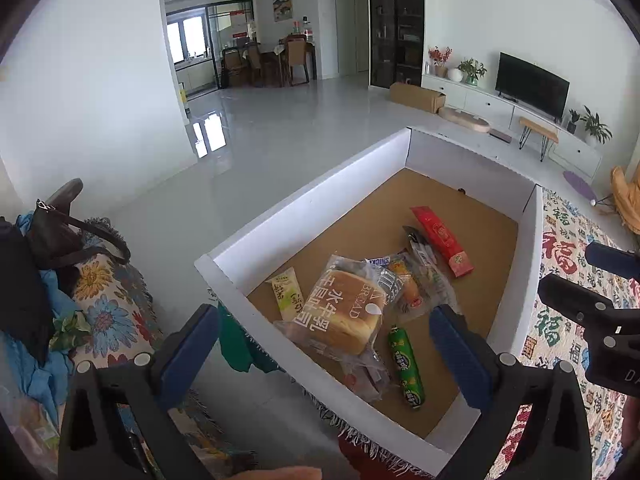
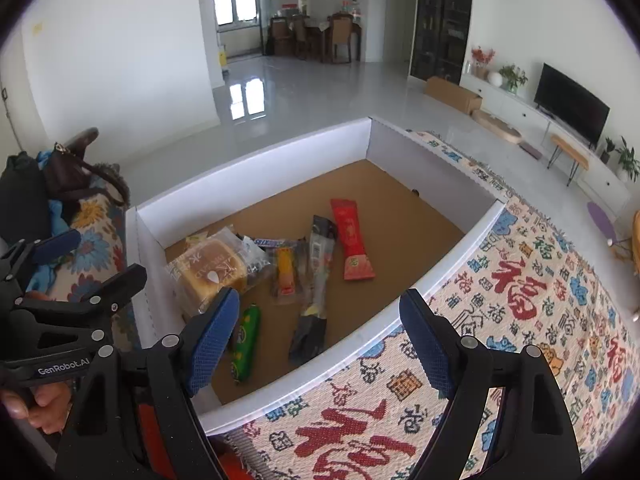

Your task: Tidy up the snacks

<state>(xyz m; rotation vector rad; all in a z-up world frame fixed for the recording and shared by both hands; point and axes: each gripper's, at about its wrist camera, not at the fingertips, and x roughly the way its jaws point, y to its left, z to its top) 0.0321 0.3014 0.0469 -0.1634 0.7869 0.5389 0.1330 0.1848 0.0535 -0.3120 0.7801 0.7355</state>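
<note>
Walls [image 1: 80, 80]: plain white. Floor [image 1: 280, 120]: glossy pale tile, mirroring window light. Dining area at far end: dark table with wooden chairs [image 1: 296, 56], framed painting [image 1: 282, 2] above, glazed sliding doors [image 1: 208, 40] and bright window [image 2: 235, 2] to the left. Tall dark glass cabinet [image 1: 396, 20]. Long white low cabinet [image 1: 500, 106] carrying a black television [image 1: 532, 84], potted plants [image 1: 472, 70] and red flowers [image 1: 439, 56]. Cardboard box [image 1: 416, 96] on the floor. Small wooden bench [image 1: 538, 130] on hairpin legs.

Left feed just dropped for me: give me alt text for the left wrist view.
Open left gripper hovers over a white-walled box holding a bread loaf, green sausage and red packet; right gripper at right.
</note>
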